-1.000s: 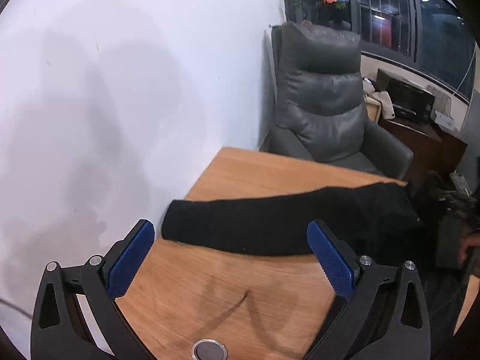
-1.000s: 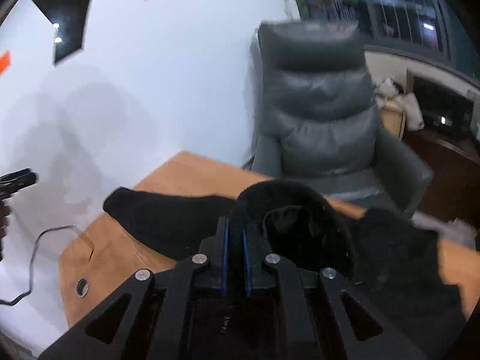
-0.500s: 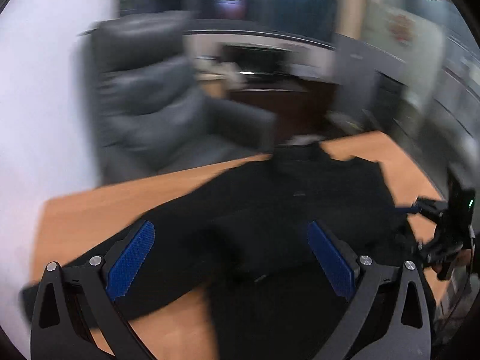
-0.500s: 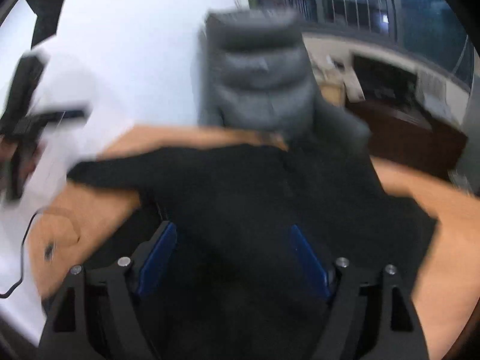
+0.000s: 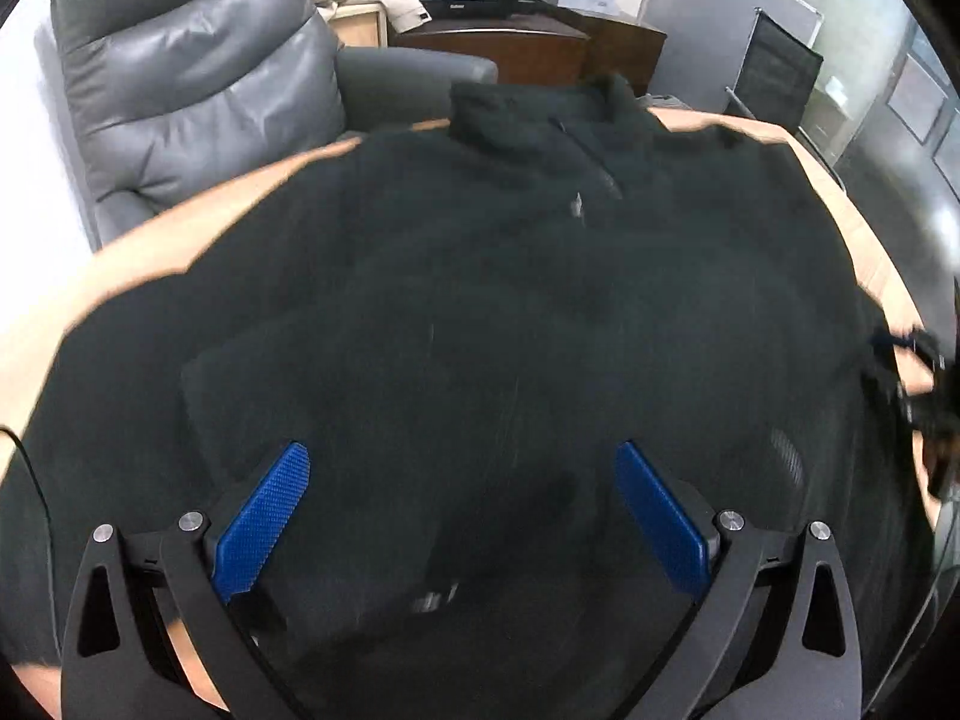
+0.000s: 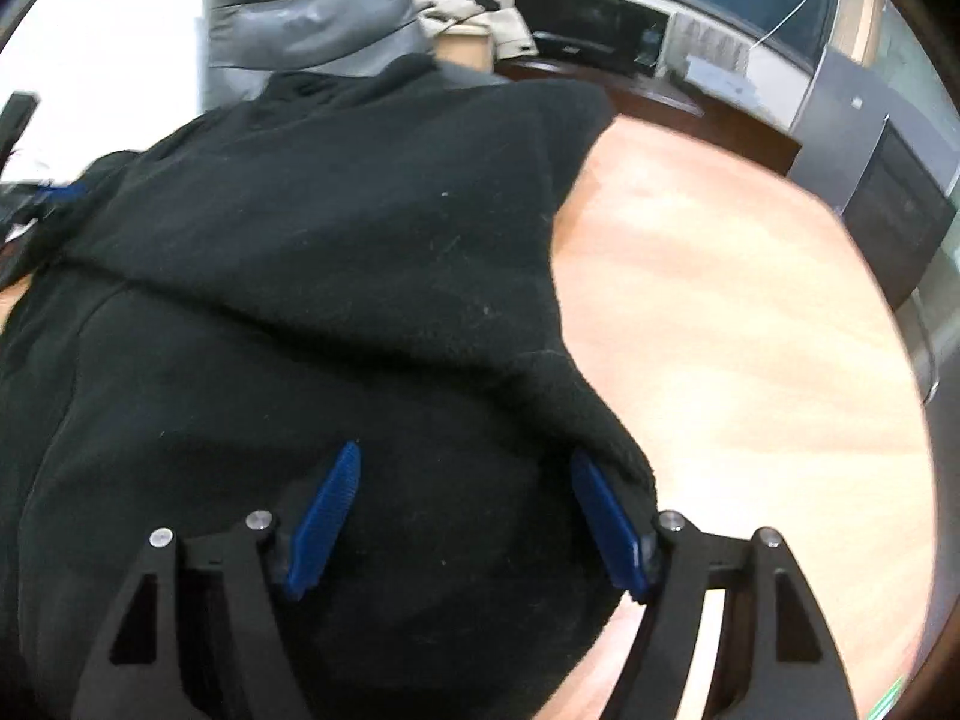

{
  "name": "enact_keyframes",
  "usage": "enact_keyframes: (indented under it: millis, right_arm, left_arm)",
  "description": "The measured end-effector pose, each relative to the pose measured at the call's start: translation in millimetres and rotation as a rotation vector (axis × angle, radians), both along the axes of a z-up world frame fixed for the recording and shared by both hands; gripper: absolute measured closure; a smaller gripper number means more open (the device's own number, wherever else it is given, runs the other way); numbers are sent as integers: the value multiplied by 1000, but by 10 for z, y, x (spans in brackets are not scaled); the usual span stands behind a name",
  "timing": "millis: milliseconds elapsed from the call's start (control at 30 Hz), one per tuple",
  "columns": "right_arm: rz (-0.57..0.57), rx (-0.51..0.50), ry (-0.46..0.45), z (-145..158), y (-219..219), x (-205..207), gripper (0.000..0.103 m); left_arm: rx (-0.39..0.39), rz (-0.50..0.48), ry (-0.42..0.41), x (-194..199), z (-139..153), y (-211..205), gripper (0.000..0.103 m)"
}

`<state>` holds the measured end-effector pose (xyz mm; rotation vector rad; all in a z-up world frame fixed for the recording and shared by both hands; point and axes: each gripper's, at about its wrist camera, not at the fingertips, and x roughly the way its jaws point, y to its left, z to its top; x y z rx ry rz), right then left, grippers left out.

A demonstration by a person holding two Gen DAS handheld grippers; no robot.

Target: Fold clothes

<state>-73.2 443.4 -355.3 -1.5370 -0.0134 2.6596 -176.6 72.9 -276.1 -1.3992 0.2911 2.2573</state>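
A black fleece jacket (image 5: pixel 510 276) lies spread over the wooden table (image 5: pixel 864 240), collar at the far side, one sleeve folded across the body. My left gripper (image 5: pixel 462 516) hangs open over its near part, holding nothing. In the right wrist view the same jacket (image 6: pixel 312 252) fills the left and middle, with a folded flap running to its right edge. My right gripper (image 6: pixel 465 516) is open over the near edge of the jacket, its right pad close by the flap's tip. The right gripper shows small at the right edge of the left wrist view (image 5: pixel 918 384).
A grey leather armchair (image 5: pixel 186 60) stands behind the table's far left. A dark wooden cabinet (image 5: pixel 528 42) with a monitor and pale clothes is beyond it. Bare table top (image 6: pixel 720 312) lies right of the jacket. A white wall is at the far left.
The right gripper, shut on a sleeve end a second ago, has opened and let it lie on the body. Both grippers swung towards the near part of the jacket.
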Motion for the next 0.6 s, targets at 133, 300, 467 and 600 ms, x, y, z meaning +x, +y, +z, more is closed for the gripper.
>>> enact_keyframes:
  millis: [133,300,467,600]
  right_arm:
    - [25,32,5,14,401,-135,23]
    - [100,-7,13,186,465,-28,22]
    - [172,-101,187,780,321,-220,15]
    - [184,-133,224,802,380,-913,8]
  left_arm:
    - [-18,45,17,172,-128,225,0]
    - [-16,138,38,181,-109,316,0]
    - [71,82,96,126,232,340,0]
    - [71,48,64,-11,109,472,0]
